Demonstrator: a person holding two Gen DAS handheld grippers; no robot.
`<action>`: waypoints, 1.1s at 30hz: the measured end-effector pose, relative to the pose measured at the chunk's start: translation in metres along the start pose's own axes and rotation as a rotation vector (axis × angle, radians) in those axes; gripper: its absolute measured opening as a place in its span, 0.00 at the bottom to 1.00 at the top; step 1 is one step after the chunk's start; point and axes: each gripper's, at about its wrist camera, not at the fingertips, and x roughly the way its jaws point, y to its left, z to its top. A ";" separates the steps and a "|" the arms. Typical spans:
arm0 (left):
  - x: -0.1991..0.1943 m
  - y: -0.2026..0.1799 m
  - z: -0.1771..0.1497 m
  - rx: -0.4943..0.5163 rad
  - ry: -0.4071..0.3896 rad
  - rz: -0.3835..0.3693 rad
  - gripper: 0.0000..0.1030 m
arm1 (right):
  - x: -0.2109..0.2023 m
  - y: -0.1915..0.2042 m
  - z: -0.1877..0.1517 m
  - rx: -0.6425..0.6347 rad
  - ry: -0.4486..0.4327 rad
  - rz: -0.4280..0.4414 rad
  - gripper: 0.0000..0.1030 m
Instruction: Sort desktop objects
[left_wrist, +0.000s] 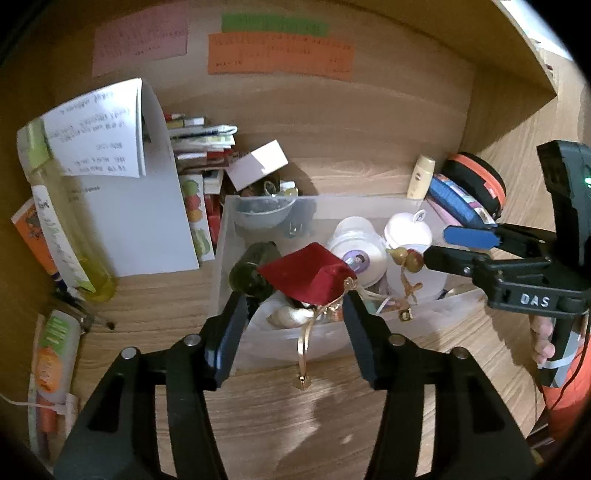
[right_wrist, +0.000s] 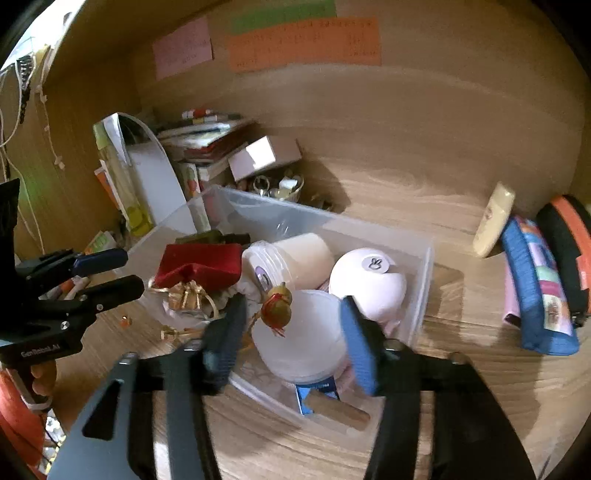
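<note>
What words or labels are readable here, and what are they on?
"DAS": on the right gripper, white letters on its black body.
"GenRobot.AI": on the left gripper, faint but legible.
Pink note, green note and orange note: rows of print, too blurred to read.
White sheet: print too small to read.

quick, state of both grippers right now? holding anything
left gripper: open, holding nothing, red pouch just beyond.
right gripper: open, holding nothing, over the clear bin.
</note>
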 end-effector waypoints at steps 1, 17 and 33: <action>-0.003 0.000 0.000 0.001 -0.007 0.001 0.56 | -0.005 0.002 0.000 -0.006 -0.015 -0.010 0.60; -0.047 -0.014 -0.011 -0.008 -0.091 0.038 0.83 | -0.067 0.039 -0.018 -0.086 -0.139 -0.093 0.92; -0.079 -0.048 -0.034 -0.009 -0.138 0.075 0.96 | -0.115 0.040 -0.054 -0.021 -0.176 -0.094 0.93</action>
